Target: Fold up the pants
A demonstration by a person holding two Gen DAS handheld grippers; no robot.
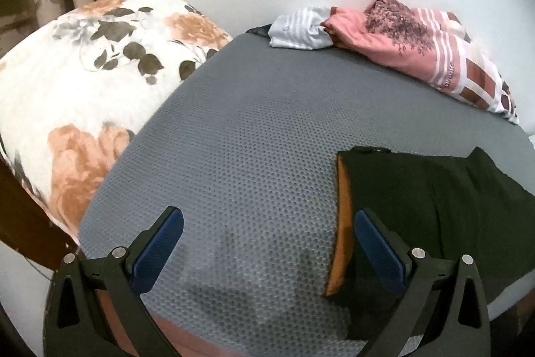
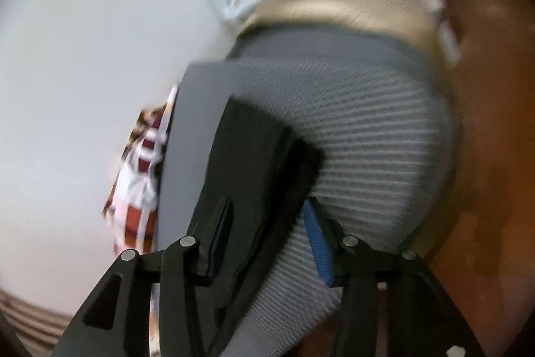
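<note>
The black pants (image 1: 434, 213) are seen lying folded on the grey mesh mat (image 1: 254, 129), off to the right of the left gripper (image 1: 267, 243) — their orange-lined edge (image 1: 342, 223) sits just beside the right-hand finger, which overlaps the cloth in the left wrist view. The left gripper's jaws are spread wide, with only bare mat between them; nothing is held. In the blurred right wrist view the pants (image 2: 254, 163) are found directly ahead of the right gripper (image 2: 267, 243), the bundle's long axis running away from it along the line of the fingers. Its jaws are partly parted and the near end of the fabric lies between them, though no pad (image 2: 317, 243) can be seen pressing on it, so the cloth is judged released rather than gripped. The right gripper is judged the nearer one — any further fold or tidying would be begun most easily from that side, while the left would have to be shifted rightward to reach the lined edge
</note>
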